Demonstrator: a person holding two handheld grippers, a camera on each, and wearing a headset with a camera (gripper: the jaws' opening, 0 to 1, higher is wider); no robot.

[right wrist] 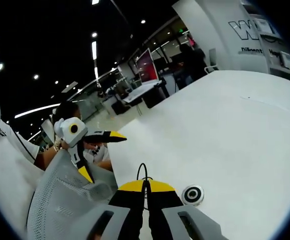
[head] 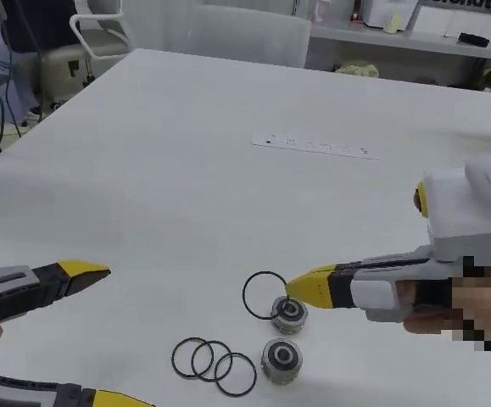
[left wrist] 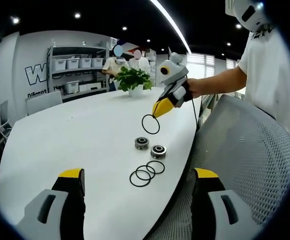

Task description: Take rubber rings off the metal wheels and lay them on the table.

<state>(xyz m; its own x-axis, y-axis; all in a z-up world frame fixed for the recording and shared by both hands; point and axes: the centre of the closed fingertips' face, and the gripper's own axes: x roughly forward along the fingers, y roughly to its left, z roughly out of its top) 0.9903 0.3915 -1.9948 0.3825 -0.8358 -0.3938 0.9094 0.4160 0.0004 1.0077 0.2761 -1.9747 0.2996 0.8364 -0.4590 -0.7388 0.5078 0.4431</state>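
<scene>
My right gripper point(head: 289, 287) is shut on a black rubber ring point(head: 265, 294), which hangs from its yellow tips just above and left of a metal wheel point(head: 289, 312). A second metal wheel point(head: 281, 357) stands nearer me. Three loose rubber rings point(head: 214, 363) lie overlapping on the table to its left. In the right gripper view the closed tips point(right wrist: 145, 184) pinch the ring point(right wrist: 142, 170), with one wheel point(right wrist: 193, 194) beside them. My left gripper point(left wrist: 138, 176) is open and holds nothing, well left of the wheels point(left wrist: 141, 143) and the laid rings point(left wrist: 147, 173).
The white table point(head: 228, 170) stretches away, with a flat white power strip point(head: 315, 146) across its middle. White chairs point(head: 245, 34) stand at the far edge. A potted plant point(left wrist: 132, 79) sits at the table's end, and a mesh chair point(left wrist: 245, 145) is close by.
</scene>
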